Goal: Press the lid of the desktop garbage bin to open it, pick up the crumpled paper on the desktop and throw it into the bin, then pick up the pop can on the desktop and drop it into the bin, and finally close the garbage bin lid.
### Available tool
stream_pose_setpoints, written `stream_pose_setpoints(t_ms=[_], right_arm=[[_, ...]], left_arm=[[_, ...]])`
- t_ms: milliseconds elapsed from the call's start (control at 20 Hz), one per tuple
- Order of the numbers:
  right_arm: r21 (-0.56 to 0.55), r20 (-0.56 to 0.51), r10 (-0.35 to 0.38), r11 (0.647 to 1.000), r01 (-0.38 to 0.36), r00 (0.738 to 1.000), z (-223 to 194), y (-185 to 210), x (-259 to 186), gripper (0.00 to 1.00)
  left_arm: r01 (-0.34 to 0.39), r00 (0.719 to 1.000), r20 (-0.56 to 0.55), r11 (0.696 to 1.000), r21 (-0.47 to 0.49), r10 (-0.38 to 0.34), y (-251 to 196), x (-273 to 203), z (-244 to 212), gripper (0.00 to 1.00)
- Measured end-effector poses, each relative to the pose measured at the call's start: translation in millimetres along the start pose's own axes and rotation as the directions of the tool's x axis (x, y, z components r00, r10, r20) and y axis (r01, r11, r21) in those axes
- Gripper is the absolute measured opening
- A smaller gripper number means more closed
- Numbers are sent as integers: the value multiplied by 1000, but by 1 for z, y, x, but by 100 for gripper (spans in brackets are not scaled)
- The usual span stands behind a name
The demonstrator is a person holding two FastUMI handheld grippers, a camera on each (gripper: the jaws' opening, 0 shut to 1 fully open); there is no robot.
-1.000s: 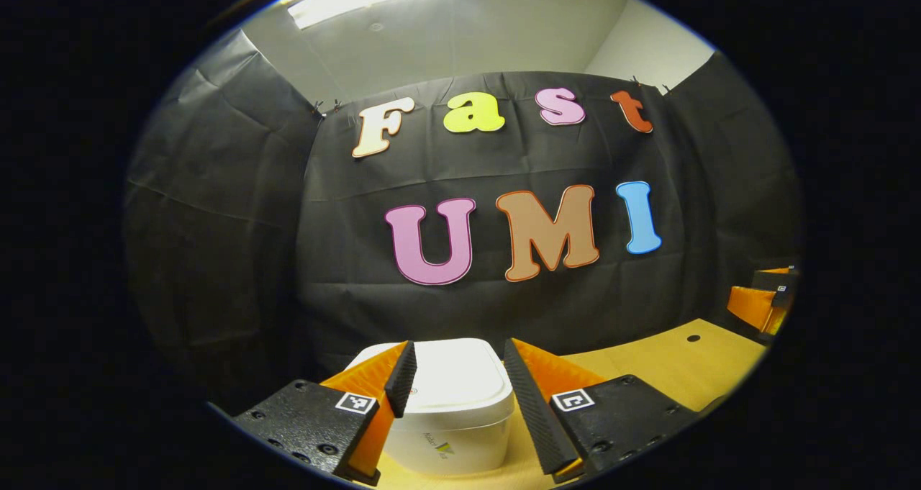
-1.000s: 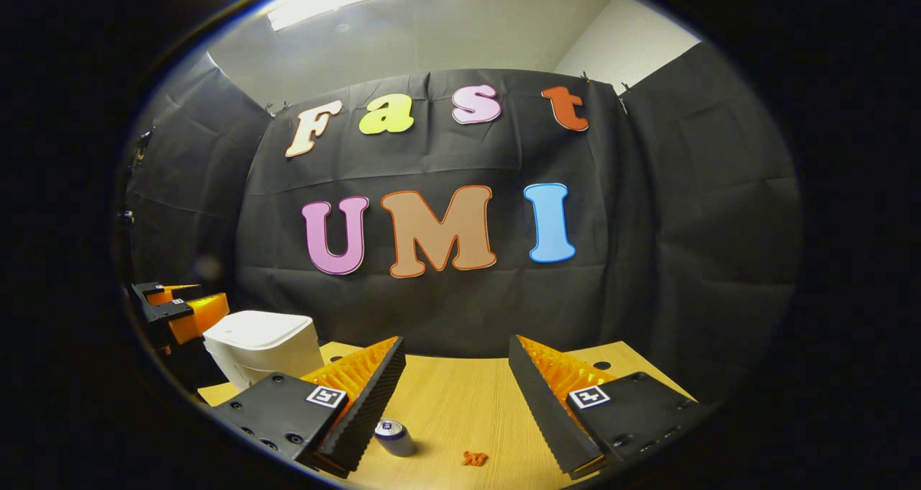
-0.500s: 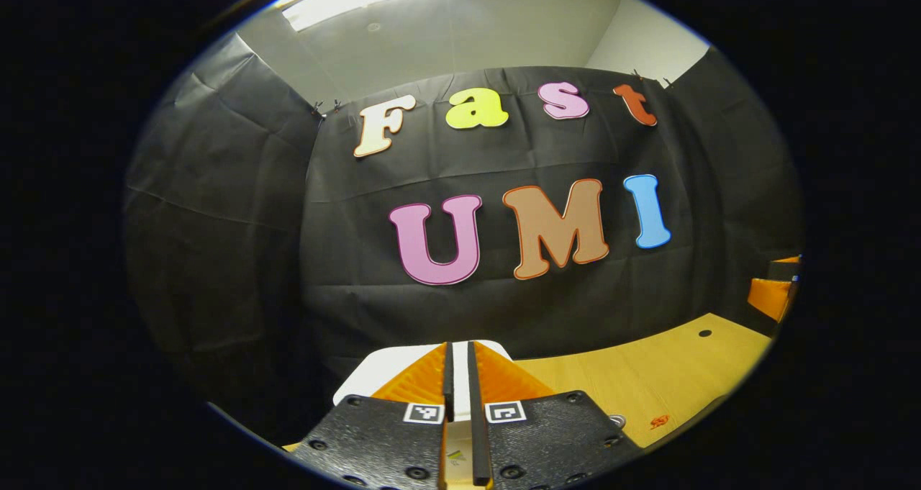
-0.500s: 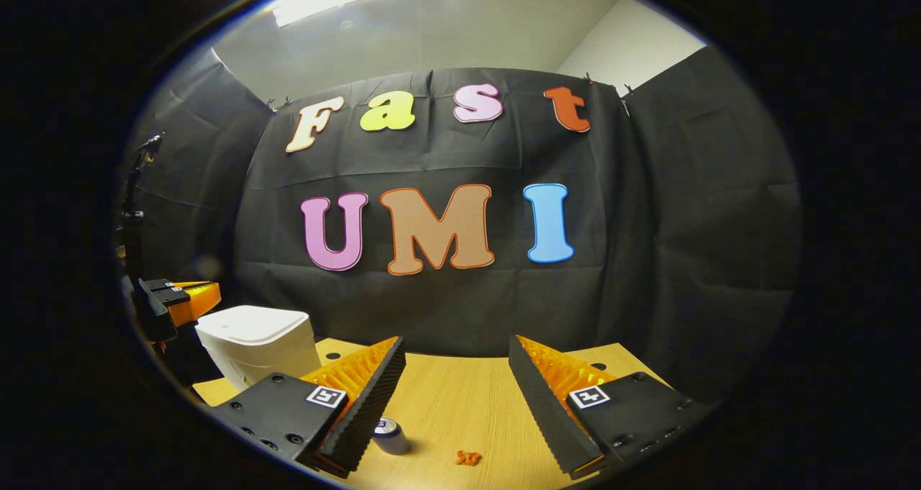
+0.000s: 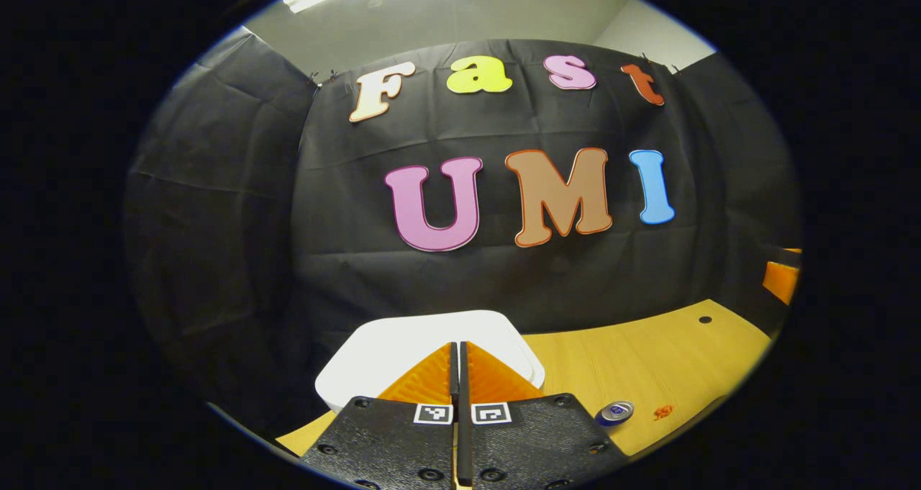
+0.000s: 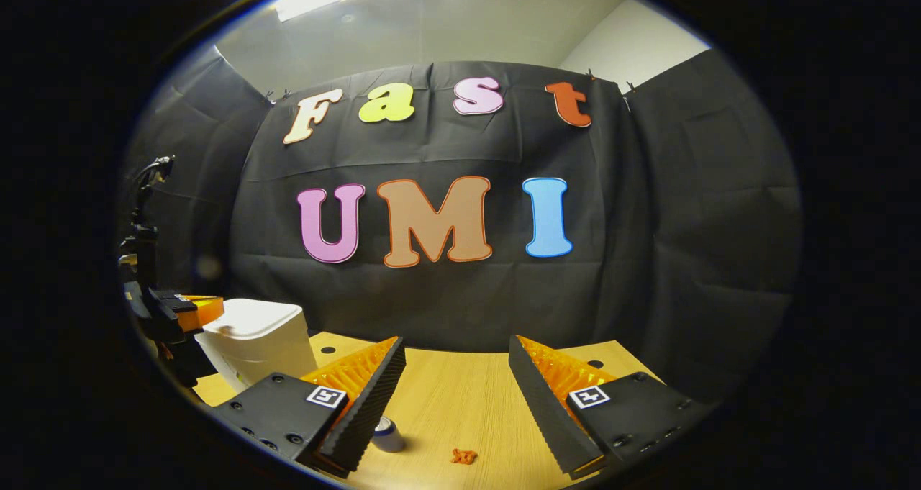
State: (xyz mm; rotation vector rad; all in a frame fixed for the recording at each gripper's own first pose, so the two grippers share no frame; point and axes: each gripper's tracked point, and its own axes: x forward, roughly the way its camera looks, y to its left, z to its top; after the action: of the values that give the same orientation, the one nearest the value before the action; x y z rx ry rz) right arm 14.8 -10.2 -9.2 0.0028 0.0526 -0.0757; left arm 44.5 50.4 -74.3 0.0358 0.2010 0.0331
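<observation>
The counter (image 6: 460, 396) carried the white garbage bin (image 6: 262, 342) at its left end, lid flat and closed. The left gripper (image 5: 455, 353) sat over the lid's near edge, jaws pressed together and empty, pointing across the lid, so the press likely fell to it. The right gripper (image 6: 457, 375) hung well apart, jaws wide and empty. Just beyond it the pop can (image 6: 388, 436) stood upright beside the crumpled paper (image 6: 463, 456).

The garbage bin (image 6: 259, 339) stands at the table's (image 6: 460, 396) left; the pop can (image 6: 388, 436) lies right of it, crumpled paper (image 6: 463, 456) farther right.
</observation>
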Motion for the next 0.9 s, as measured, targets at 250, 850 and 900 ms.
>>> stream_pose_setpoints(t_ms=[250,850,900], right_arm=[[-12,-23,-1,1000,1,1000,-7,3,5,99],[-1,-30,32,999,-32,999,-11,13,13,96],[-1,-30,35,999,-36,999,-12,14,12,96]], left_arm=[[-2,996,-85,1000,-27,0,-1,7,-18,0],[11,1000,-3,996,-86,-12,0,5,-11,0],[11,1000,-1,997,-76,-11,1,5,-9,0]])
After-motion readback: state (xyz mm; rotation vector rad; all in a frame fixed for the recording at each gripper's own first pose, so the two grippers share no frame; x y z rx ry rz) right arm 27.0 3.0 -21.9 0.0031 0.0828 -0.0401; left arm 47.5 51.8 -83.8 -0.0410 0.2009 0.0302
